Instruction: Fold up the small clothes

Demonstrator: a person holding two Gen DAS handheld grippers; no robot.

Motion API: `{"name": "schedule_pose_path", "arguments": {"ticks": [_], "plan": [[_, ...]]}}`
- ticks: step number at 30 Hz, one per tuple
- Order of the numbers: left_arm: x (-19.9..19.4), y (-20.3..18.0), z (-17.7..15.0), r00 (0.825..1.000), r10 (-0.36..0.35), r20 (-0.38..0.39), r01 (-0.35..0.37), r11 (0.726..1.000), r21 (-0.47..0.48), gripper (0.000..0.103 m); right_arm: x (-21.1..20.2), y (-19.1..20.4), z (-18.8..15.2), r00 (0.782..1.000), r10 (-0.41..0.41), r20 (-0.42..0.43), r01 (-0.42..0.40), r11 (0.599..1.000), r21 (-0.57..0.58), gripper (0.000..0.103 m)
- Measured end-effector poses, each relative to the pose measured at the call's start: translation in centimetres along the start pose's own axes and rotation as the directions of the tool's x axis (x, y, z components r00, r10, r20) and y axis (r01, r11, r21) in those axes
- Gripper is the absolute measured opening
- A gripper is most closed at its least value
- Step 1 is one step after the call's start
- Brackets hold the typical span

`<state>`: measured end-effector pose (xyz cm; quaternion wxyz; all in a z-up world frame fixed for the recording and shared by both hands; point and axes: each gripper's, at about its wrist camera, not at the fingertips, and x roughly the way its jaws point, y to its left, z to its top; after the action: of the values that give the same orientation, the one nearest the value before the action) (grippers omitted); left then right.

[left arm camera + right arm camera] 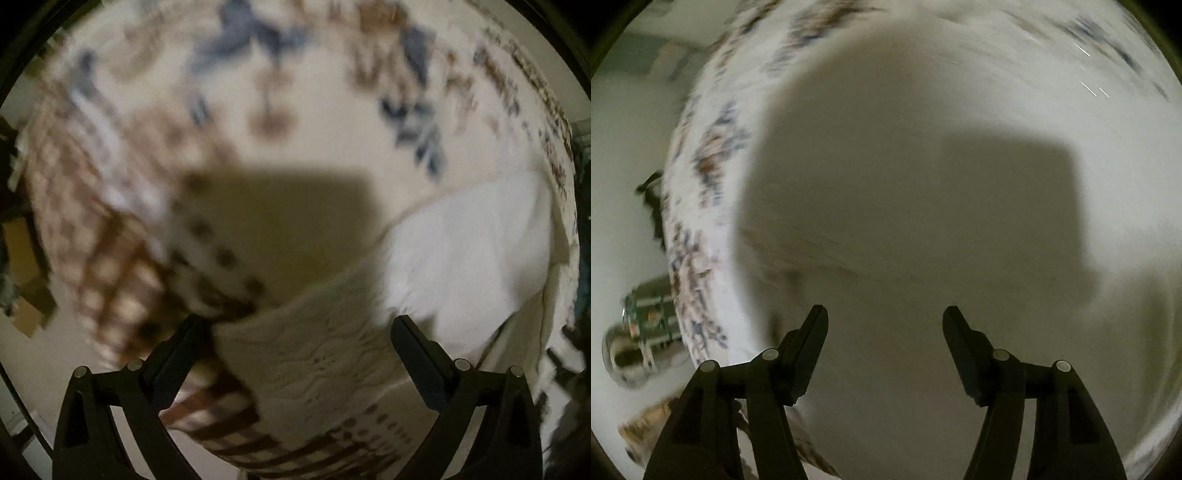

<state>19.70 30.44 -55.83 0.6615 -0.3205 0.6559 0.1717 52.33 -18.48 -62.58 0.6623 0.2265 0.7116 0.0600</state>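
Note:
In the left wrist view a small white knitted garment (317, 354) lies between the fingers of my left gripper (299, 325), which is open; the cloth touches the left finger (184, 343). A smooth white cloth (469, 251) lies to the right of it. Both rest on a cream tablecloth (295, 140) with brown and blue patterns. In the right wrist view my right gripper (884, 314) is open and empty, just above plain white fabric (905, 229) in shadow. The view is blurred.
The patterned tablecloth's edge (698, 206) curves along the left of the right wrist view, with a pale floor and a green and metal object (639, 332) beyond it. Brown cardboard pieces (26, 273) lie off the table's left edge in the left wrist view.

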Motion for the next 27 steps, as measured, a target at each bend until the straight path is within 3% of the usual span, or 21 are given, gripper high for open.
{"name": "schedule_pose_path", "arguments": {"ticks": [1,2,3,4,8,13,15,17,19,21,23,25,27], "plan": [[0.6,-0.6,-0.3,1.0,0.004,0.006,-0.004,1.0,0.01,0.097,0.5,-0.8,-0.2,1.0,-0.014,-0.019,0.015,1.0,0.023,0.066],[0.4,-1.1,-0.5,1.0,0.013,0.028,-0.014,1.0,0.026,0.078,1.2,-1.9,-1.2,0.999,-0.037,-0.039,0.039,0.998,0.043,0.066],[0.1,-1.9,-0.7,0.998,0.026,0.055,-0.03,0.998,0.059,0.054,1.6,-2.4,-1.6,0.997,-0.057,-0.046,0.059,0.997,0.047,0.066],[-0.5,-2.7,-0.8,0.995,0.065,0.077,-0.073,0.992,0.104,0.009,1.8,-2.8,-2.1,0.996,-0.075,-0.051,0.077,0.996,0.048,0.066],[-4.6,-3.6,0.6,0.977,0.075,0.197,-0.105,0.984,0.143,0.009,2.1,-2.5,-4.2,0.99,-0.137,-0.027,0.137,0.991,0.004,0.066],[-8.8,-1.3,6.8,0.927,0.115,0.358,-0.163,0.981,0.107,0.009,2.3,-0.7,-5.9,0.985,-0.171,0.024,0.172,0.984,-0.045,0.066],[-9.4,-0.1,9.5,0.913,0.11,0.394,-0.154,0.985,0.082,0.01,2.8,-0.2,-6.5,0.985,-0.172,0.027,0.173,0.984,-0.047,0.066],[-8.8,1.1,11.9,0.917,0.085,0.39,-0.112,0.993,0.048,0.014,3.4,0.2,-6.9,0.983,-0.183,0.022,0.184,0.982,-0.04,0.066],[-7.8,2.0,13.3,0.938,0.02,0.346,-0.019,1.0,-0.006,0.017,4.0,0.1,-7.1,0.983,-0.185,0.017,0.186,0.982,-0.023,0.066],[-7.5,2.9,13.3,0.949,-0.026,0.315,0.049,0.997,-0.064,0.024,4.3,0.7,-7.3,0.984,-0.179,0.014,0.179,0.984,-0.004,0.066],[-7.7,4.4,11.7,0.947,-0.057,0.317,0.105,0.985,-0.136,0.047,4.5,1.5,-7.6,0.985,-0.17,0.017,0.17,0.985,0.001,0.066],[-7.6,6.9,9.6,0.94,-0.099,0.326,0.181,0.955,-0.233,0.059,4.1,1.4,-7.9,0.985,-0.172,0.026,0.172,0.985,-0.002,0.066],[-7.0,9.2,7.7,0.926,-0.161,0.341,0.281,0.899,-0.337,0.061,4.2,1.3,-8.2,0.982,-0.186,0.033,0.186,0.983,-0.007,0.066]]}}
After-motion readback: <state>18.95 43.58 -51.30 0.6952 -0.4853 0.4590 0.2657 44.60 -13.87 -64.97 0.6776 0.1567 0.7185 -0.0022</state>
